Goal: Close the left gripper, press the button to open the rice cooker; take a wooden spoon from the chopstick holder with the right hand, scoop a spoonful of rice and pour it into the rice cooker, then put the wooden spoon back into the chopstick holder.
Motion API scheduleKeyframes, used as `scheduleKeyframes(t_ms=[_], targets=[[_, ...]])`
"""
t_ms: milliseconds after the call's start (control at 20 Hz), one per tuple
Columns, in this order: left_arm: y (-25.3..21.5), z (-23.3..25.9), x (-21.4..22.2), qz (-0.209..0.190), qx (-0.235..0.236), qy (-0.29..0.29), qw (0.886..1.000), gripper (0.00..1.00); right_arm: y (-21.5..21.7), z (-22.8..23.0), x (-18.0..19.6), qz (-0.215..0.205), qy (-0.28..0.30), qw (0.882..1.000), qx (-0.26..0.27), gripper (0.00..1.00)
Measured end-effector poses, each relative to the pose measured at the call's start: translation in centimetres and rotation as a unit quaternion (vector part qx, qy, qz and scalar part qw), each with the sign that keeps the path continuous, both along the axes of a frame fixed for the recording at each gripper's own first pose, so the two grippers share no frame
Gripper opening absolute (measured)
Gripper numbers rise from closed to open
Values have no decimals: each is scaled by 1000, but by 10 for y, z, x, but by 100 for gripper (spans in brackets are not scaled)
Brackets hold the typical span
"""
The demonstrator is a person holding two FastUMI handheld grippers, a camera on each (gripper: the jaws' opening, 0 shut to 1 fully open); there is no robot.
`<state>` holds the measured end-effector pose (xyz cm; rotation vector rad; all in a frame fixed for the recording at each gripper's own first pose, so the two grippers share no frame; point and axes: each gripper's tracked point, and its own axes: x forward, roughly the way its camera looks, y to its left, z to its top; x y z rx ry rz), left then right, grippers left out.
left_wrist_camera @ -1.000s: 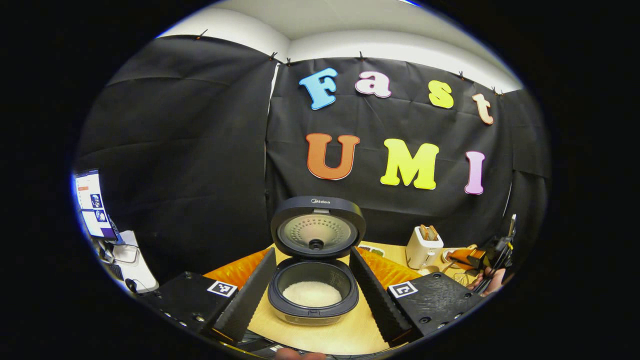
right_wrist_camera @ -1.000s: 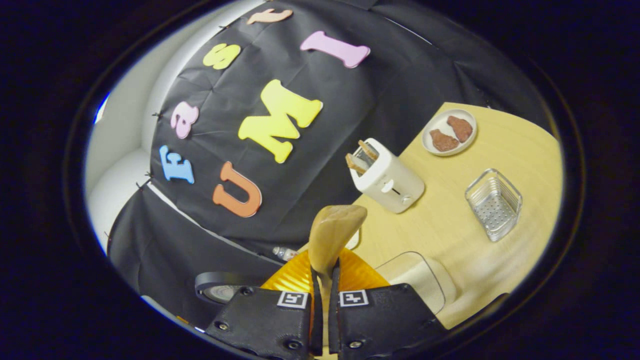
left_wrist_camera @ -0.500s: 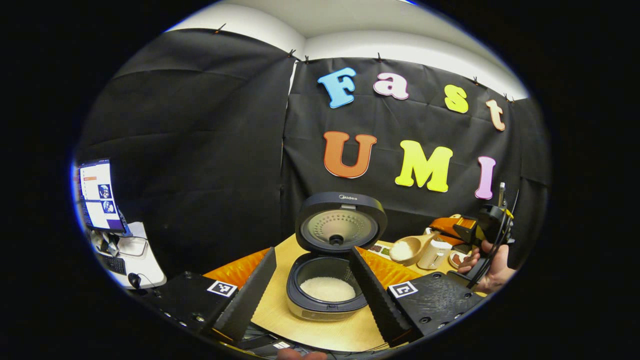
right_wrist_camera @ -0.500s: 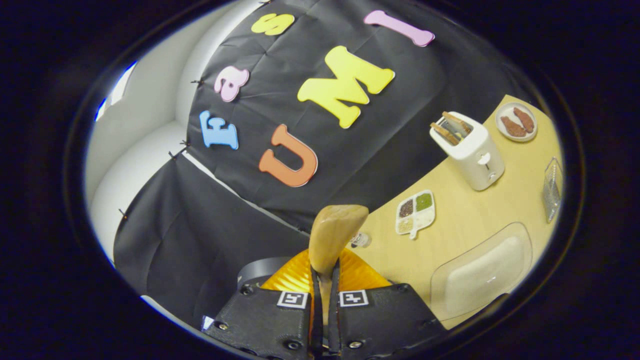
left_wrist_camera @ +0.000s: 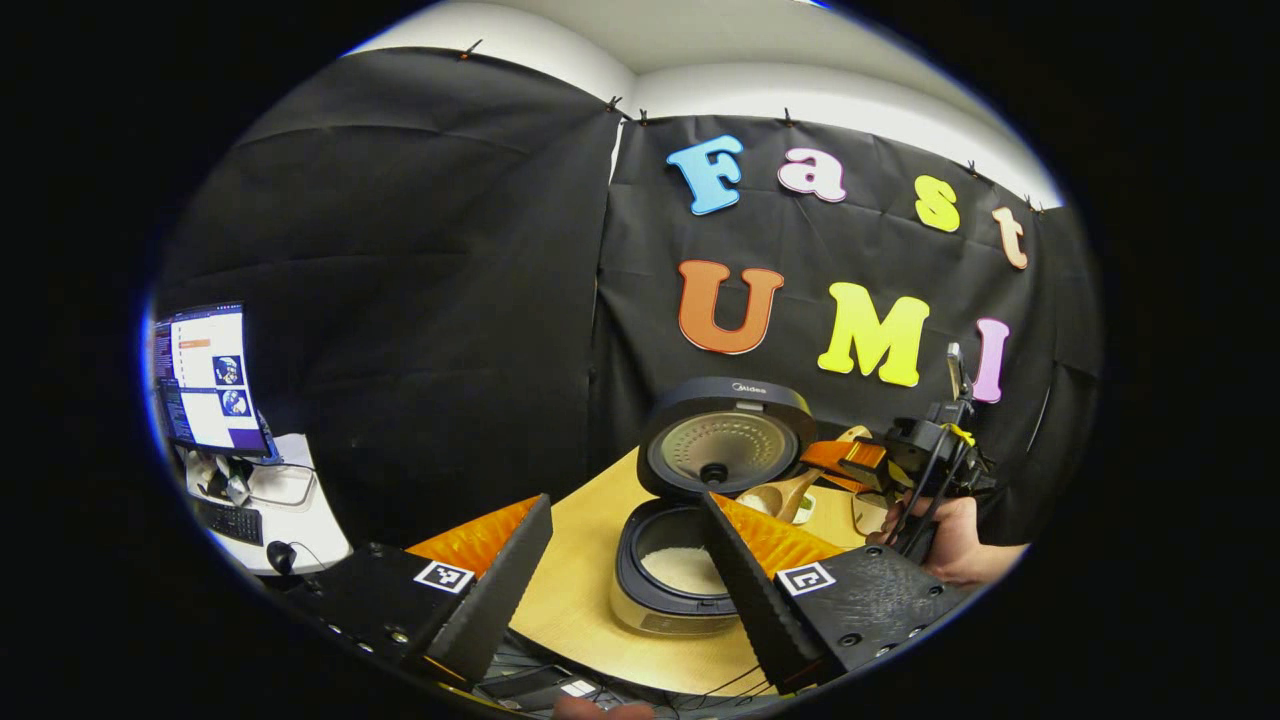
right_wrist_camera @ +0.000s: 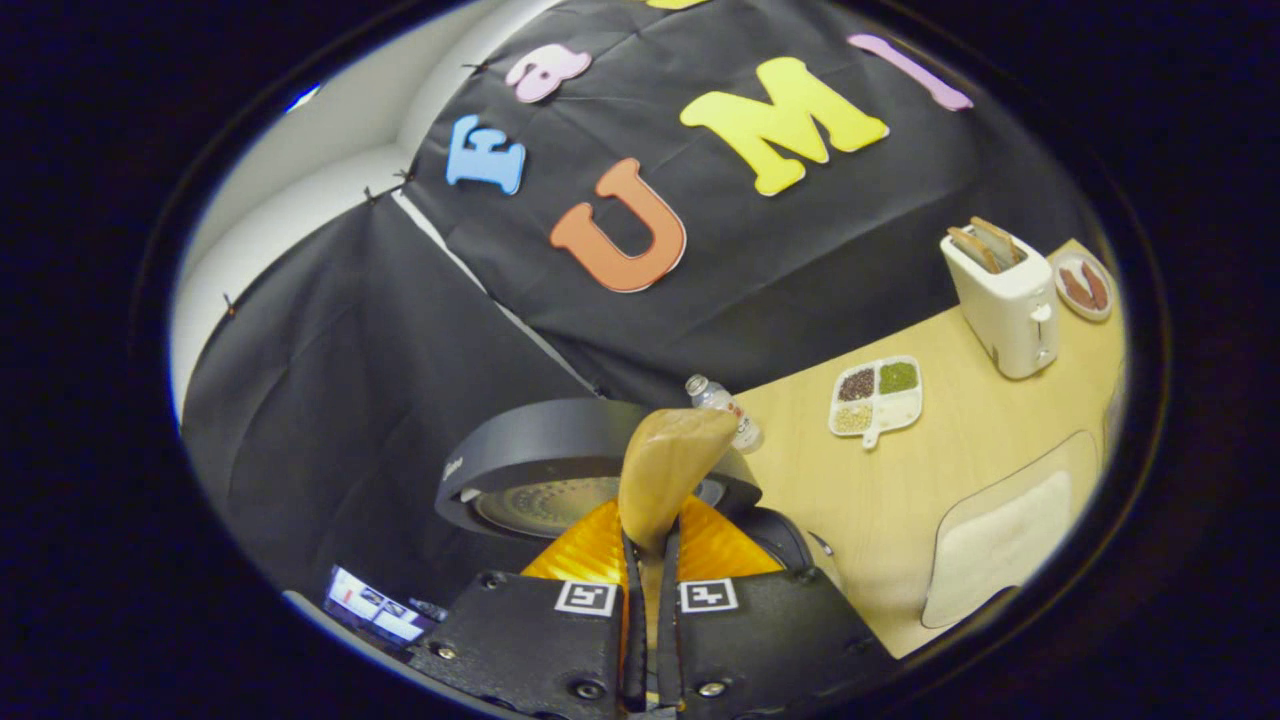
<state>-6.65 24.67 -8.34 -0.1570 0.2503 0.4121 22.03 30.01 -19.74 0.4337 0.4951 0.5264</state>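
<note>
Carrying the wooden spoon (right_wrist_camera: 665,465) clamped by its handle, the right tool (right_wrist_camera: 648,560) hangs just beside the open rice cooker (left_wrist_camera: 690,570), its lid (left_wrist_camera: 725,440) upright. Seen from the left tool (left_wrist_camera: 625,550), whose fingers stand spread and grasp nothing, the spoon's bowl sits near the pot's far rim. Pouring well likely means bringing the bowl over the middle of the pot, then tilting slowly so no grains land on the bench (right_wrist_camera: 900,480).
</note>
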Motion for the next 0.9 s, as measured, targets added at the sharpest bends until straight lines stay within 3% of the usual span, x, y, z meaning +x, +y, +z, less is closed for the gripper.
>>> scheduleKeyframes(t_ms=[400,600,900], targets=[[19,-12,-13,18,-21,4,1000,95,25,-22,-11,40,-80,983,-157,10],[22,-15,-18,24,-23,3,999,95,34,-23,-17,48,-113,969,-214,10],[24,-16,-19,28,-31,-5,999,95,43,-19,-23,56,-177,937,-294,10]])
